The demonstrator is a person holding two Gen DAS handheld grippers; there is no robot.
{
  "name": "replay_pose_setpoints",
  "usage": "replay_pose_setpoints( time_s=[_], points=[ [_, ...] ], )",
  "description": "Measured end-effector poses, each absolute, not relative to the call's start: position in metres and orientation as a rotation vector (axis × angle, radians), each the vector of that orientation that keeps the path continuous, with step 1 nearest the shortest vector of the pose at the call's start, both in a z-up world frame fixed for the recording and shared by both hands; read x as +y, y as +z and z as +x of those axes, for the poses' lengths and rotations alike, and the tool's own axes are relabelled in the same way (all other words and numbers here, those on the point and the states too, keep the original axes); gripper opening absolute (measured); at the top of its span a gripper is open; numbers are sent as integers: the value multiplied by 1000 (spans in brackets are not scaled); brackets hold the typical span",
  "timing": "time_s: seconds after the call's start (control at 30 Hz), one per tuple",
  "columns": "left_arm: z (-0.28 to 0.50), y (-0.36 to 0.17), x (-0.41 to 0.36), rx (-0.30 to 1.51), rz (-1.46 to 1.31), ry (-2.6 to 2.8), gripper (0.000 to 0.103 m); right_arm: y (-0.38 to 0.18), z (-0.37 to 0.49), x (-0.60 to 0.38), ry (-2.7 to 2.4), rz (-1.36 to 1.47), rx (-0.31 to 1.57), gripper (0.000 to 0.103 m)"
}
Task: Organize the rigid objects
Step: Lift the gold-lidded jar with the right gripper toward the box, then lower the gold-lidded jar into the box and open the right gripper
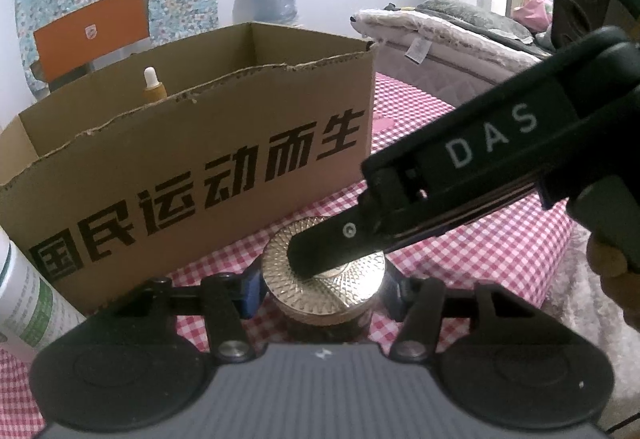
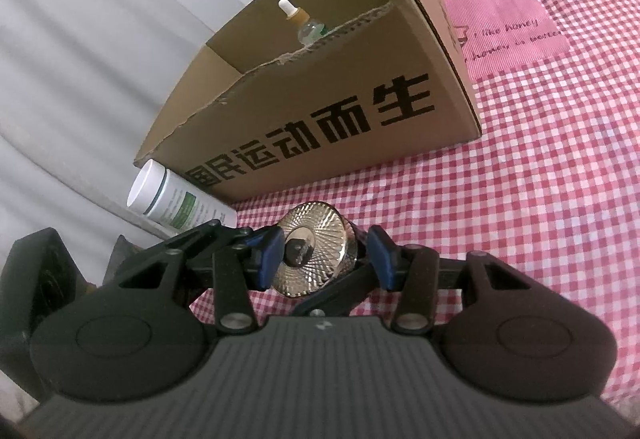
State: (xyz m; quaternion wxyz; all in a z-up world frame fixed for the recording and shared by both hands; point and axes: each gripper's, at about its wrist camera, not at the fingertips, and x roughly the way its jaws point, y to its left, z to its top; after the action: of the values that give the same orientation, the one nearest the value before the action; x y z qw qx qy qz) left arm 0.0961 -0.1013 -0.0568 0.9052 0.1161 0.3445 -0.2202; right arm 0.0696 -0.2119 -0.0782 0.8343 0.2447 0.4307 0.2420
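A: What is the left gripper (image 1: 320, 293) doing?

B: Its blue pads sit against either side of a jar with a gold patterned lid (image 1: 324, 263), jaws partly closed and pressing on the jar just under the lid. The jar stands upright on the pink checked cloth (image 1: 480, 239).

A: And the right gripper (image 2: 326, 259)?

B: It comes in from the right side in the left wrist view and reaches down onto the same jar. In its own view the lid (image 2: 316, 247) fills the gap between its blue pads (image 2: 272, 259); the left pad touches the lid's rim, and the right pad is just beside it, though I cannot tell whether that one touches. The jaws stand at a middling width.

A: What lies beyond the jar?

B: Just behind it is an open cardboard box (image 1: 200, 159) with black printed characters on its front wall. Inside stands a dropper bottle (image 2: 298, 21) with a white tip. A white bottle with a green label (image 2: 176, 201) lies on its side near the box's left corner.
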Motion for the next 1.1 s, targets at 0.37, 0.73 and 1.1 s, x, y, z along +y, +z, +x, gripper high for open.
replay_pose_setpoints(
  time_s=[0.37, 0.73, 1.1],
  points=[
    [76, -30, -100, 640, 227, -455, 57, -51, 53, -210, 514, 478, 865, 45],
    [86, 54, -77, 450, 187, -369, 57, 45, 66, -188, 607, 331, 682, 46],
    [193, 54, -60, 686, 41, -268, 57, 51, 190, -170, 650, 301, 860, 47]
  ],
)
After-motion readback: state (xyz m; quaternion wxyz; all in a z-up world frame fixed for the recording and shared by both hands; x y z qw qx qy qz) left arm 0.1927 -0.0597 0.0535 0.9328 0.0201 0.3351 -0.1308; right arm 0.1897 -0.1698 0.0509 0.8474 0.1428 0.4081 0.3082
